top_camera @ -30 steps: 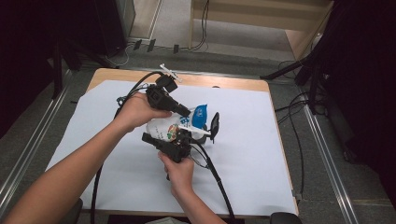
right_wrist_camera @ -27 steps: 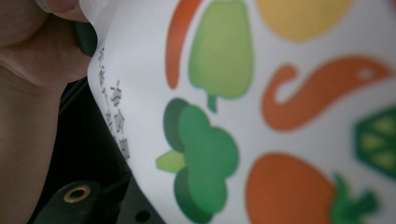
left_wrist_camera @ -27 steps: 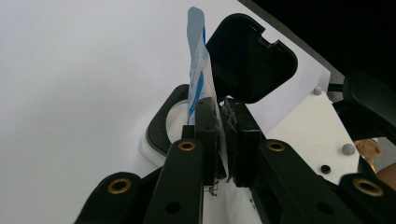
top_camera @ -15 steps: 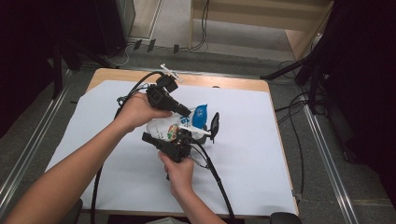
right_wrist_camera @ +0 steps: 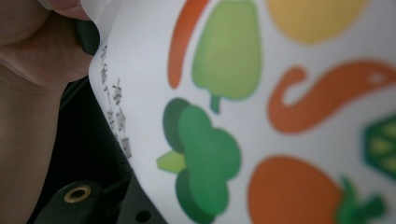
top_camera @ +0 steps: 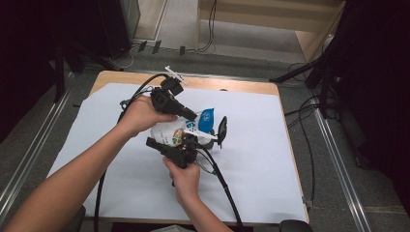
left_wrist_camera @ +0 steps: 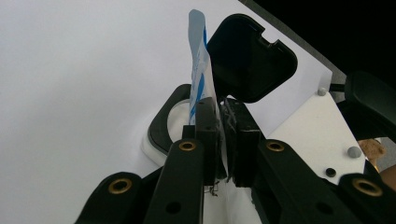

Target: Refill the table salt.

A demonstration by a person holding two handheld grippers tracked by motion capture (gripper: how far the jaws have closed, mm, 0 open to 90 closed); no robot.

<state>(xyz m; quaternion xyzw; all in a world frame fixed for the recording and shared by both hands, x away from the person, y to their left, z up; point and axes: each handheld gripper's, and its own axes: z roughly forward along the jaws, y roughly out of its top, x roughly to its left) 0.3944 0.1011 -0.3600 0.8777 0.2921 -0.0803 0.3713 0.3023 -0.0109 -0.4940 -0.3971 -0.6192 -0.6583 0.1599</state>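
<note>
The printed plastic pouch (top_camera: 181, 129) is held just above the middle of the bench (top_camera: 290, 164), between the two grippers. Its film is thin, glossy and white, printed with bright vegetables and fruit on one face and blue on its top edge at about 2 o'clock. The left gripper (left_wrist_camera: 223, 122) has its jaws closed on that blue-and-white edge, which stands up between them as a flat seam. The right gripper (top_camera: 186, 145) sits at the pouch's 6 o'clock side; its own view is pressed against the printed film, so whether its jaws are pinching the pouch cannot be told.

The step looks like holding the pouch steady for opening or pulling apart. To do it well, the left jaws should keep a firm, square bite on the seam, since slick film slips easily, and any pull should be slow and even.

A round black hinged lid (left_wrist_camera: 252, 56) over a white base stands just behind the pouch at 3 o'clock, on the white sheet (top_camera: 121, 188) covering the wooden bench.
</note>
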